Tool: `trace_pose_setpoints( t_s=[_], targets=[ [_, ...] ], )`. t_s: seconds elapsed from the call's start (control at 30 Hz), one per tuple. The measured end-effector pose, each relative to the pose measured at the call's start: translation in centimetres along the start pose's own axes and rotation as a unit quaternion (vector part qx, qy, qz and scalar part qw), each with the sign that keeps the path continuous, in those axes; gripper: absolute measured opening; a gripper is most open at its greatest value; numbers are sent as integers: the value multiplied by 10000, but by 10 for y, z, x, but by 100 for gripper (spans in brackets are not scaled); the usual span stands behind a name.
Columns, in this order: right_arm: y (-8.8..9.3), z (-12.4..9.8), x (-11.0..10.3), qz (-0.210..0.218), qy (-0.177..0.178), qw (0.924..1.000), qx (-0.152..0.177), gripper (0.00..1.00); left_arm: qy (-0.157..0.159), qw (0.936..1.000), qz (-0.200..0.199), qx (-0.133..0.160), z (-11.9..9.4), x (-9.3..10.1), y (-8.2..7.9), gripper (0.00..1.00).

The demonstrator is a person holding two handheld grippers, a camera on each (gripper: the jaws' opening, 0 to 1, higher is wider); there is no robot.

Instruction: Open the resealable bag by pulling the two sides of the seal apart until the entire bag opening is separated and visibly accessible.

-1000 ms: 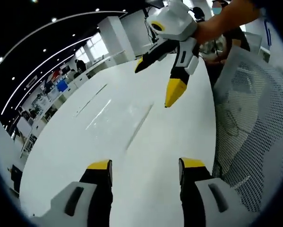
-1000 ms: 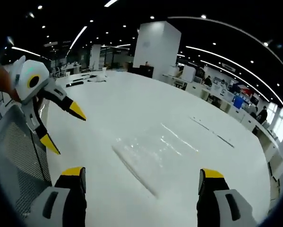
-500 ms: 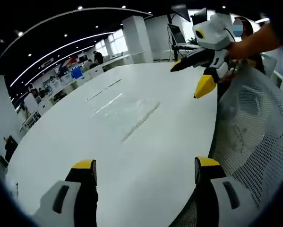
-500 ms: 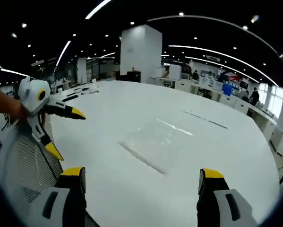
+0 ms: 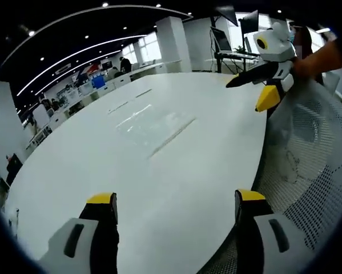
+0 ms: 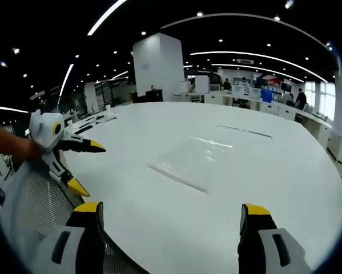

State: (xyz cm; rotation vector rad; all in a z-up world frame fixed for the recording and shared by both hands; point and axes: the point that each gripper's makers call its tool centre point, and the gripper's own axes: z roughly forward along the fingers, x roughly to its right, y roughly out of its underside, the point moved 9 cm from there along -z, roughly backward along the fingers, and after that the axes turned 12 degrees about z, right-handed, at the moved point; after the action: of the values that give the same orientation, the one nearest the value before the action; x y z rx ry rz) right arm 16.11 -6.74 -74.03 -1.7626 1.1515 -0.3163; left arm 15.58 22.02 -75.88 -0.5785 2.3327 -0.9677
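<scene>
Left tongs [image 5: 173, 206]: jaws stand wide apart with nothing between them, hanging over the near edge of the table. In the right gripper view the same tongs [image 6: 84, 166] come in from the left, yellow tips spread, beside the mesh chair back.
Right tongs [image 6: 171, 216]: jaws wide apart and holding nothing, above the near rim of the table. In the left gripper view they [image 5: 256, 91] enter from the upper right, tips parted, over the table's far right edge.
Bag [image 5: 153, 124]: a clear flat bag lying on the table, ahead of the left tongs and well apart from them. In the right gripper view the bag [image 6: 190, 160] lies ahead of the right tongs, slightly left of the line between the jaws, well apart from both pairs of tips.
Seal: the long dark strip along the bag's near edge [image 6: 176, 178] lies flat; whether it is pressed shut cannot be told.
Table [image 5: 102, 165]: broad, white, rounded at the edge, carrying the bag.
Chair [image 5: 308, 171]: white mesh back just to the right of the left tongs; in the right gripper view it [image 6: 31, 205] sits to the left of the right tongs.
Hand: a bare forearm [image 6: 8, 142] leads to the left tongs.
</scene>
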Motion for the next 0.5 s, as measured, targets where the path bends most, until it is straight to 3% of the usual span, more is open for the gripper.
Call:
trace_pose_setpoints(
  t_s=[0.17, 0.5],
  targets=[
    [5, 2, 0, -121, 83, 9998, -98, 100, -233, 9997, -4, 119, -5, -3, -2, 81],
    [3, 2, 2, -174, 147, 9997, -32, 99, -107, 9999, -14, 120, -5, -2, -2, 77]
  ],
)
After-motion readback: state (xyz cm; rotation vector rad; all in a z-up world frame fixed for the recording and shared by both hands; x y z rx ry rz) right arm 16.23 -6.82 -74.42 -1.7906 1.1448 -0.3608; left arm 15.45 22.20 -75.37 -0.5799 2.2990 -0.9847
